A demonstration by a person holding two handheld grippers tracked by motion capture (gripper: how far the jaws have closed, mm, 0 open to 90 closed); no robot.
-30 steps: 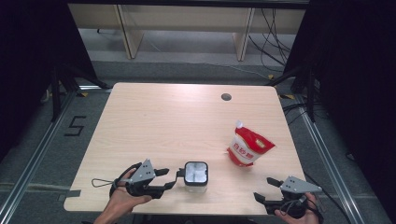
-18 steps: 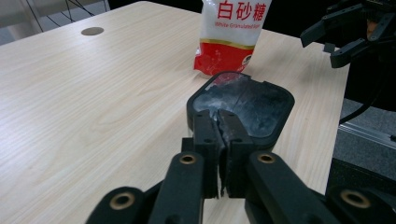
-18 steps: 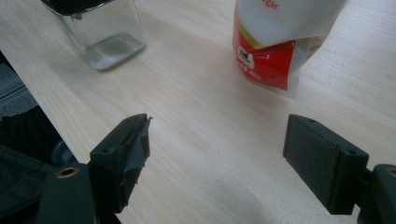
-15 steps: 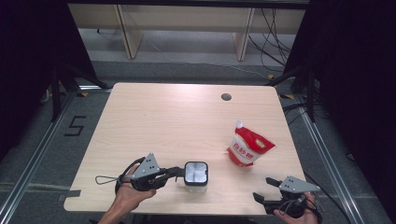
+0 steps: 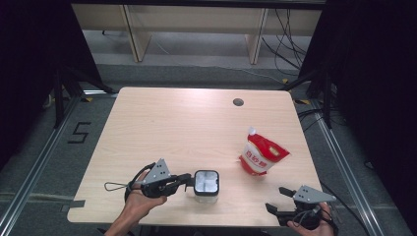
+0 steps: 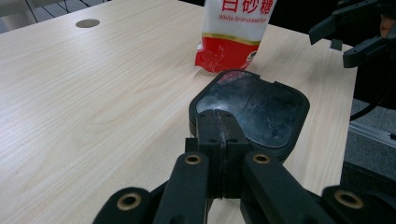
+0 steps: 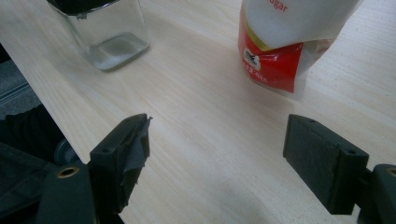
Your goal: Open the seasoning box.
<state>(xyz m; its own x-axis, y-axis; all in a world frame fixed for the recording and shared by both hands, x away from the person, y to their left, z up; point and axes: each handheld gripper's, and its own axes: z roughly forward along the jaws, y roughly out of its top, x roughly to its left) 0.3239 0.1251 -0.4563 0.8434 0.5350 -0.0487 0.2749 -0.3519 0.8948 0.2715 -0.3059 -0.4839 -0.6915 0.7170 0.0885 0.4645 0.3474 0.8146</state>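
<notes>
- Jar (image 5: 206, 185) stands near the tabletop's (image 5: 187, 123) front edge, its black lid (image 6: 254, 112) on.
- Left hand-held gripper (image 5: 188, 181) has just clenched, jaws together at the lid's rim.
- Right hand-held gripper (image 5: 276, 200) hovers released, near the sugar pouch (image 5: 260, 155).

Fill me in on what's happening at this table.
A person works with tongs in each hand. The left tongs have closed, their tips meeting at the black lid of a clear jar near the table's front edge. The right tongs rest open at the front right. A red-and-white sugar pouch stands untouched.
</notes>
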